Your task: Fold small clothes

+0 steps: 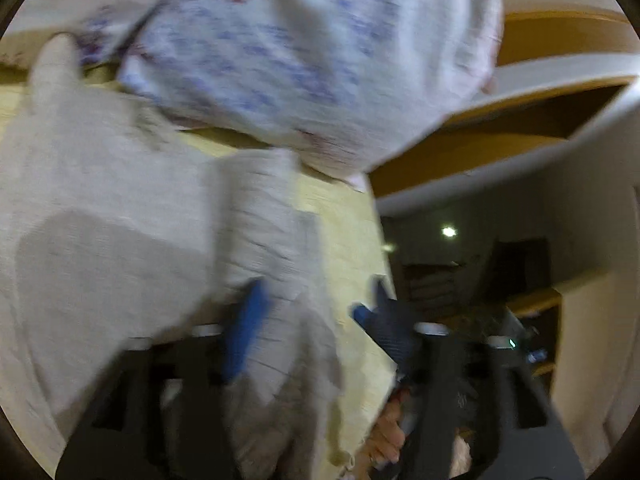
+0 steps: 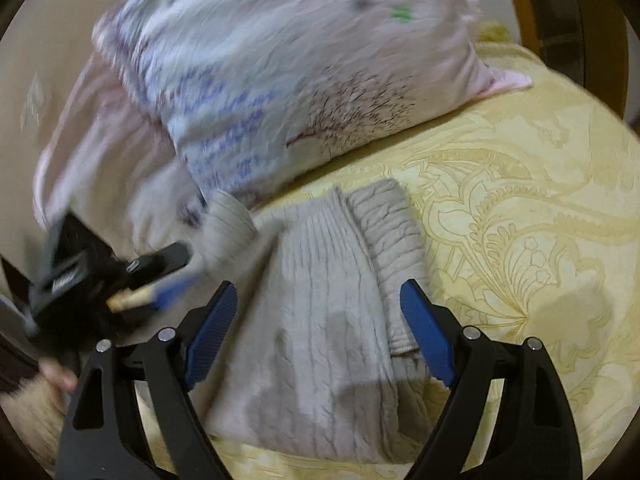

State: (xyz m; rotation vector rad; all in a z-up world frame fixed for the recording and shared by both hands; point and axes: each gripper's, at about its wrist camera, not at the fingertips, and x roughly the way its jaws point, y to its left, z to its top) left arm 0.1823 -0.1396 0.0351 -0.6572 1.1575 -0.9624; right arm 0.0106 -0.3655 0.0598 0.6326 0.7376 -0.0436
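Note:
A small grey ribbed knit garment (image 2: 320,300) lies partly folded on a yellow patterned bedspread (image 2: 520,208). My right gripper (image 2: 320,320) is open just above it, jaws wide apart on either side of the folded part. In the left wrist view the garment (image 1: 120,220) drapes over and between the blue fingers (image 1: 248,320) of my left gripper (image 1: 312,312), whose jaws stand apart; the view is blurred. The left gripper also shows in the right wrist view (image 2: 160,280), at the garment's left edge beside a raised sleeve.
A white pillow with blue and red print (image 2: 280,80) lies just behind the garment, also seen in the left wrist view (image 1: 300,60). The bed's edge (image 1: 380,260) drops off to the right into a dark room with shelving.

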